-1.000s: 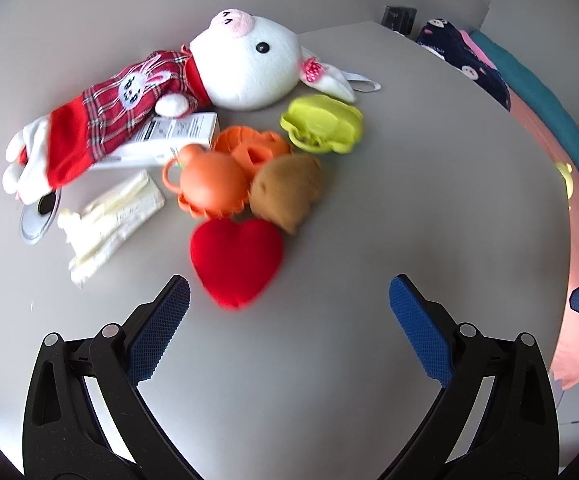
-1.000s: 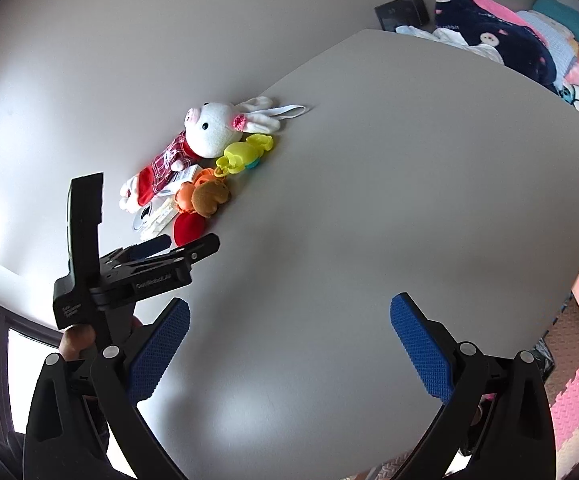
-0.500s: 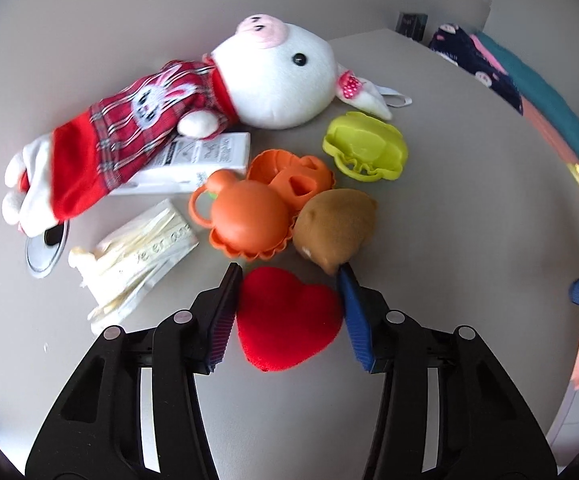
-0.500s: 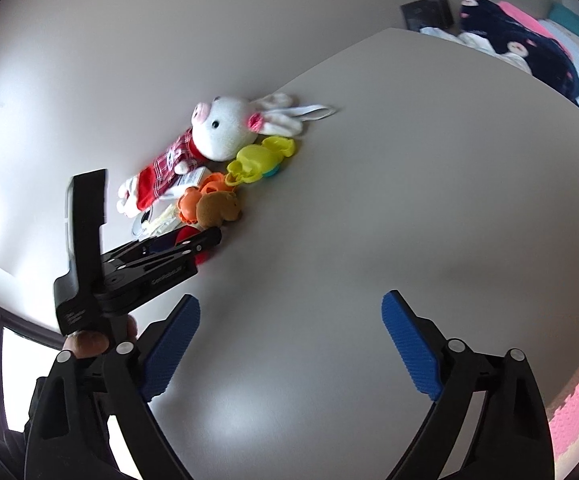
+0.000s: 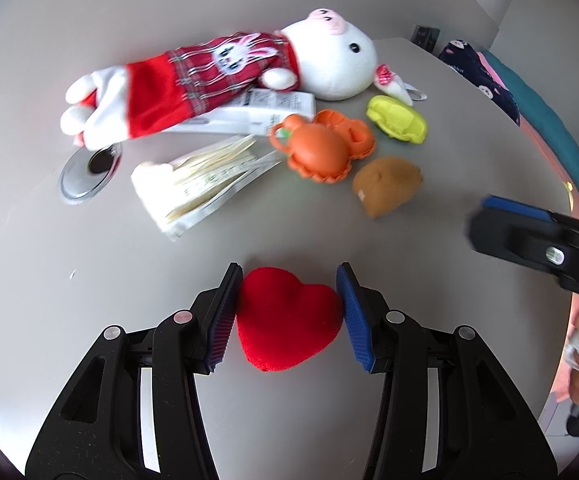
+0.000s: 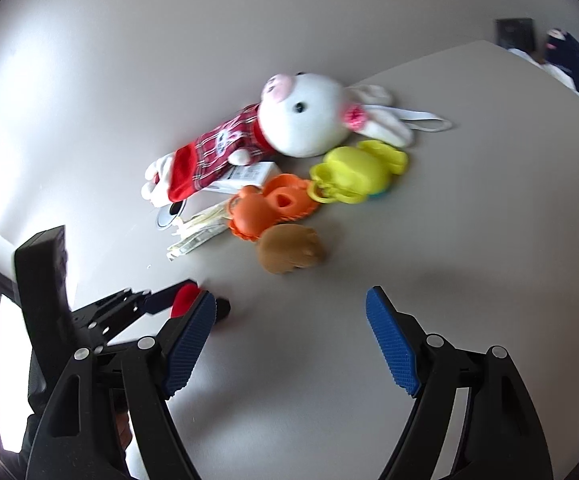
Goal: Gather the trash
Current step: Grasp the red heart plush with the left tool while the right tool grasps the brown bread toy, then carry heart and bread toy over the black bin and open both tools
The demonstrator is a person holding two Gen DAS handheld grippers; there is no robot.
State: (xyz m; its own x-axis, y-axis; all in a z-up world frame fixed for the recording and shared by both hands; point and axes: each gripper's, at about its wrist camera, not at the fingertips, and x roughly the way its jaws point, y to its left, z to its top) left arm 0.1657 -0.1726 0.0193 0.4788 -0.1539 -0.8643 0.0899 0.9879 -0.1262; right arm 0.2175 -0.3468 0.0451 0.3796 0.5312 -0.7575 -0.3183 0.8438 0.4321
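My left gripper (image 5: 288,312) is shut on a red plush heart (image 5: 287,326), held a little back from the pile; the heart also shows in the right wrist view (image 6: 184,300). On the grey table (image 5: 329,420) lie a crumpled white wrapper (image 5: 201,178), a white carton (image 5: 261,114), an orange toy (image 5: 321,150), a brown plush lump (image 5: 387,186), a yellow toy (image 5: 397,120) and a plush rabbit (image 5: 225,70). My right gripper (image 6: 289,344) is open and empty, just short of the brown lump (image 6: 291,254).
A round metal grommet (image 5: 87,174) sits in the table left of the wrapper. The table's right edge (image 5: 565,216) drops toward a bed with dark and teal bedding (image 5: 529,92). The wall stands right behind the rabbit.
My left gripper closed on the red heart and drew it back from the pile. My right gripper moved in closer to the toys, staying open.
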